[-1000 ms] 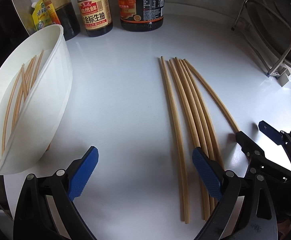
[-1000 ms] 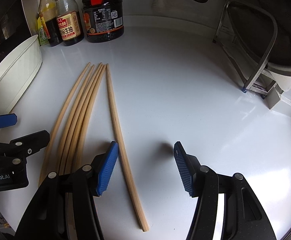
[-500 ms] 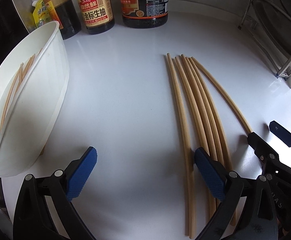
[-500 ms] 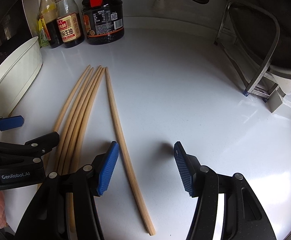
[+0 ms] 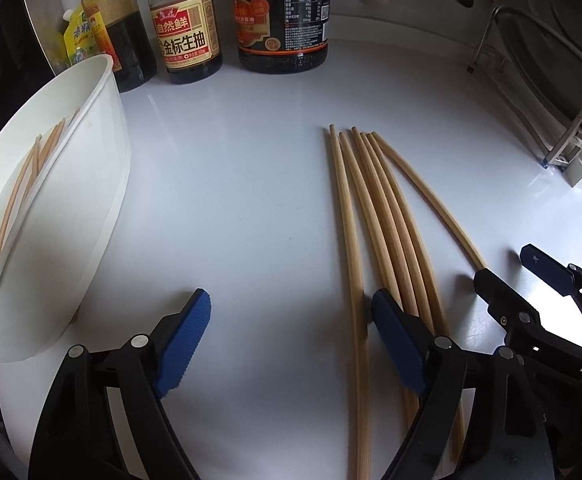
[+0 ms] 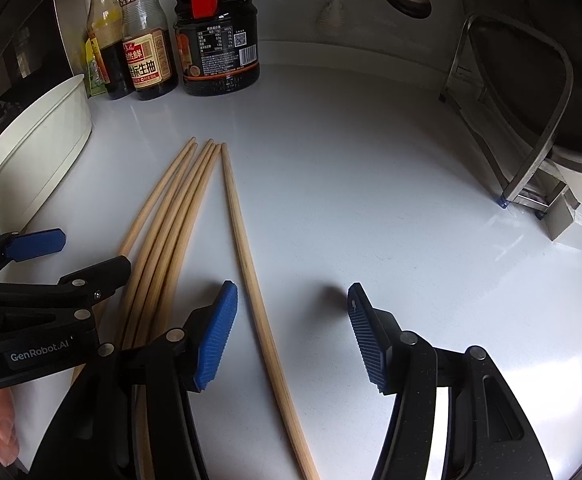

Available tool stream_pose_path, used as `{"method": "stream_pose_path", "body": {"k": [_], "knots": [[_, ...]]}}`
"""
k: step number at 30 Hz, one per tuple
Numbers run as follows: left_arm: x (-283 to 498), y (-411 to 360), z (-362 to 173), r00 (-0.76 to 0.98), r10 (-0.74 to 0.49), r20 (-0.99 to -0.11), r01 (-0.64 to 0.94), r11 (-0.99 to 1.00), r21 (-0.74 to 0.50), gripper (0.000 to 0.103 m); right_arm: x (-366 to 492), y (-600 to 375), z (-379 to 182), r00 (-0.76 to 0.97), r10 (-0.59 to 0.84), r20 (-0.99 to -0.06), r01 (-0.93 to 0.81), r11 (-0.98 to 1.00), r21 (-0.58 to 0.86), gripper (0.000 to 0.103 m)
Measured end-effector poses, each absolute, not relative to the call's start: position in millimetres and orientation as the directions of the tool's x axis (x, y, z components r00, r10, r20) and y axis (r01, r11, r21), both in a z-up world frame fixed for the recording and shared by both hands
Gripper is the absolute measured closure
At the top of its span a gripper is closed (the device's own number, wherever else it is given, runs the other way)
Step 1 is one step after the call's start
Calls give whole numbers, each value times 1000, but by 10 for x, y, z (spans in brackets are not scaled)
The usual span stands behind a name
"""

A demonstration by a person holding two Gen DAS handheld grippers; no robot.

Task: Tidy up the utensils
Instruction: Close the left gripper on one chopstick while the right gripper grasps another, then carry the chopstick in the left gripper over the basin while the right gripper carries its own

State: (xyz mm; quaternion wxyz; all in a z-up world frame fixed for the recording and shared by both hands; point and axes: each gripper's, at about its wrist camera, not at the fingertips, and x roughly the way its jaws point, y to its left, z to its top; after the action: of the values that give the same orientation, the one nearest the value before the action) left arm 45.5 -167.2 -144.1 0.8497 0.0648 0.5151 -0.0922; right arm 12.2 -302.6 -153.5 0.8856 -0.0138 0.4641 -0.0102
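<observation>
Along the left edge of the white countertop (image 5: 231, 200) stands a white oval plastic holder (image 5: 51, 216) with a few pale wooden chopsticks (image 5: 23, 188) already lying inside it, so part of the sorting looks done. Six more long bamboo chopsticks (image 5: 375, 232) lie flat on the counter to its right, five bunched together and one (image 6: 251, 276) apart on the right side; these appear to be what is left.

The left gripper (image 5: 291, 340) has just been closing its jaws, yet they stand apart: the leftmost loose chopstick lies between the blue pads, just beside the right pad (image 5: 395, 344), not pinched. The right gripper (image 6: 291, 332) is also apart, with the lone chopstick between its pads and touching neither.

Room is generous between holder and bundle, a bare stretch of counter. At the far edge three dark sauce bottles (image 5: 279, 20) line the wall, well apart from the chopstick tips. A metal wire rack (image 6: 523, 120) occupies the far right. The two grippers sit close side by side, probably the tightest spot.
</observation>
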Motion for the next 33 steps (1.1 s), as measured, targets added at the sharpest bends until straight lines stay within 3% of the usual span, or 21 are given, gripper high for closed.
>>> {"method": "stream_pose_path", "body": {"k": [2,5,7,9,10,11,13,21,33], "knots": [[437,-1699,-1423,456,-97,-885,236,972,15,35,133,-3007,-1537,569,-21,-822,-4,1000,-28,48],[409,-1736,-1394,455,-110,-884,252,968,9,55,135,-2955,-1545,578,-4,-816,-25,999,-23,49],[403,-1766,-1376,445,-120,-888,264,964,3,76,132,-2917,-1545,584,5,-812,-35,999,-19,50],[397,-1797,-1366,434,-128,-892,284,959,0,90,134,-2874,-1528,579,17,-815,-55,998,-18,64],[395,-1806,-1365,429,-132,-893,290,957,-2,95,137,-2855,-1519,578,16,-816,-59,998,-23,78],[395,-1810,-1365,427,-131,-895,292,956,-1,95,149,-2843,-1513,576,11,-818,-61,998,-30,94],[400,-1804,-1364,420,-136,-897,296,955,-6,96,164,-2837,-1510,568,8,-823,-63,997,-34,96],[403,-1726,-1264,387,-175,-905,321,946,-46,96,91,-3007,-1421,545,58,-837,24,996,84,97],[417,-1334,-462,443,-266,-856,383,920,-88,96,20,-2699,-729,593,110,-798,33,987,160,97]]}}
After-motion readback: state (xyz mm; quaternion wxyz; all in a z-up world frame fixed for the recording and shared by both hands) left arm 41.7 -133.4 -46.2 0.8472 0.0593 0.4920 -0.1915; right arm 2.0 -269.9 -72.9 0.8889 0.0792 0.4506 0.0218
